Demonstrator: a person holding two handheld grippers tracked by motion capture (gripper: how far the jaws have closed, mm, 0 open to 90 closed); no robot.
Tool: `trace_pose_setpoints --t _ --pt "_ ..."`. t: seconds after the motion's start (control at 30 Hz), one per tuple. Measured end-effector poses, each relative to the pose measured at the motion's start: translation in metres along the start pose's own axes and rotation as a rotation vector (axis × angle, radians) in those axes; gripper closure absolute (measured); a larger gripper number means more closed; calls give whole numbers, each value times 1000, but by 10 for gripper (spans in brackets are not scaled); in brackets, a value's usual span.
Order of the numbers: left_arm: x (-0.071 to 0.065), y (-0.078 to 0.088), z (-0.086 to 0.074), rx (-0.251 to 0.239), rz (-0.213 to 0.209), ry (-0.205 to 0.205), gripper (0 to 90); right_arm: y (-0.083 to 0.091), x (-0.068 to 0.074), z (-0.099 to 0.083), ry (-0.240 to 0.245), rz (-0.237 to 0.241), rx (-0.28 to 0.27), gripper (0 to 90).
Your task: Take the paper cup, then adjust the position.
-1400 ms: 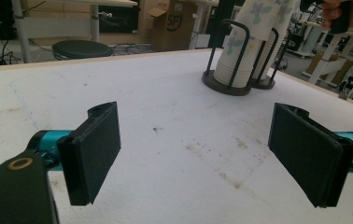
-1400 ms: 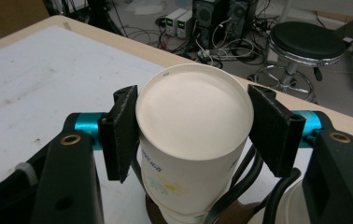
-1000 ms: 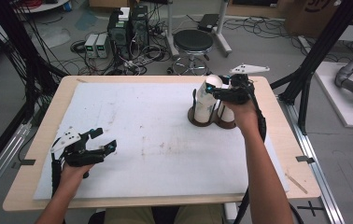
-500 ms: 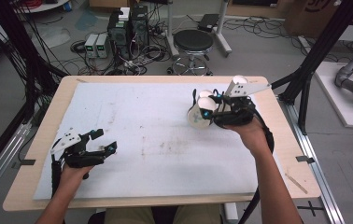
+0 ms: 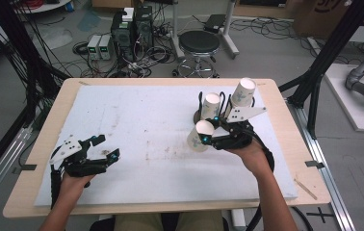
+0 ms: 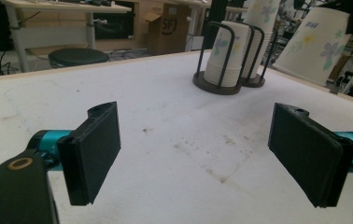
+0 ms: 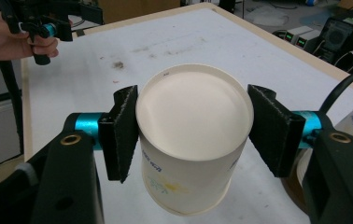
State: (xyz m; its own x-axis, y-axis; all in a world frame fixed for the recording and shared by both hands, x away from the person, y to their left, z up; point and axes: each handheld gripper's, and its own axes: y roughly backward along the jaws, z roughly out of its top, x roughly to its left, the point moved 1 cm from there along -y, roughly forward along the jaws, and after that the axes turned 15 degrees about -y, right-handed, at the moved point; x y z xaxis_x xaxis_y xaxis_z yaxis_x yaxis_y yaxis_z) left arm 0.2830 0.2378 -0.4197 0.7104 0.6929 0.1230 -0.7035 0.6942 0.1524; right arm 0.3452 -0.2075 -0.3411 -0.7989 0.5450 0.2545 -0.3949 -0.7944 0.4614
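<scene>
A white paper cup (image 5: 198,136) with a flower print is clamped between the pads of my right gripper (image 5: 204,137), tilted above the white mat near the right middle. In the right gripper view the cup's flat base (image 7: 194,112) faces the camera, and both pads of my right gripper (image 7: 195,133) press on its sides. Just behind it stands a black wire cup holder (image 5: 208,113) with two stacks of cups (image 5: 243,93). My left gripper (image 5: 107,147) rests low at the front left, open, nothing between its pads (image 6: 93,151). Its view shows the holder (image 6: 223,58) and the held cup (image 6: 317,44) farther off.
A white foam mat (image 5: 146,120) covers most of the wooden table (image 5: 21,192). Beyond the far edge are a black stool (image 5: 199,42), computer boxes and cables on the floor. Black frame posts stand at both sides.
My right gripper has come away from the cup holder, moving down and toward the front left with one cup in it, now tipped on its side. The left gripper has stayed put.
</scene>
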Motion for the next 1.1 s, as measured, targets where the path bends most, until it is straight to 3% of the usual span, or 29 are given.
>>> trace_pose_setpoints --t 0.17,0.27,0.53,0.67,0.9,1.1 --pt "-1 1 3 -6 -37 -24 170 -5 2 1 2 4 15 384" --pt "0 1 5 -29 -49 -7 155 -8 5 2 1 17 10 384" --pt "-4 -9 3 -21 -88 2 149 -13 11 3 17 45 11 383" --pt "-9 -15 5 -23 -134 1 150 -13 15 1 14 58 11 383" --pt "-18 -19 9 -22 -175 -12 152 -13 16 0 19 86 13 383" --pt "-27 -27 15 -39 -253 -29 156 -16 18 -1 20 122 20 383"
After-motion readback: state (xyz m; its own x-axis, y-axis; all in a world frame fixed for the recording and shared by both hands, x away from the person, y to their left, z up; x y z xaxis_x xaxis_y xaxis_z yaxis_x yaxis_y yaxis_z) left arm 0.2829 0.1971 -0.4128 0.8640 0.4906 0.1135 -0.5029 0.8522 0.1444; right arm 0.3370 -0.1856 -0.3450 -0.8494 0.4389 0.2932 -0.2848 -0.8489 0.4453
